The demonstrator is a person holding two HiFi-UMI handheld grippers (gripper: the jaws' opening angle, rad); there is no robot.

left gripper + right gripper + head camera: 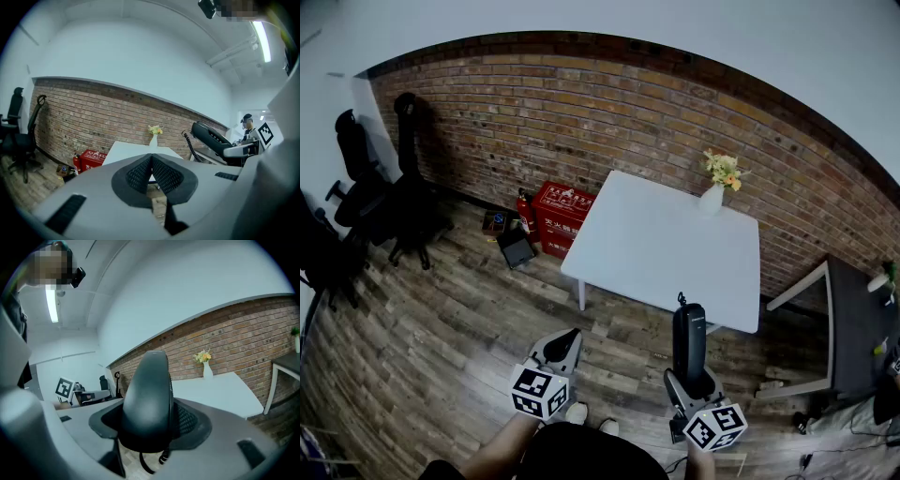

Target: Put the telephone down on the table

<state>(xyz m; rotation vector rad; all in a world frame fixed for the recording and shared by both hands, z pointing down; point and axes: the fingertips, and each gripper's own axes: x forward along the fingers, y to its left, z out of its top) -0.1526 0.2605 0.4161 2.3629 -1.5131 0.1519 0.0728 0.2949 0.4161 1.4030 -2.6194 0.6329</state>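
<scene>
Black telephone handset (689, 336) stands upright, clamped in right hand-held gripper (691, 377).

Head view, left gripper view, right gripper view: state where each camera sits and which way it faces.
Head view: on the person's head, looking steeply down at floor and table; left tongs, right tongs and a forearm show.
Left gripper view: on the left tongs, facing the brick wall; its shut jaws show.
Right gripper view: on the right tongs, facing that wall; its jaws clamp the telephone.
Shared: all show the table and vase.
</scene>
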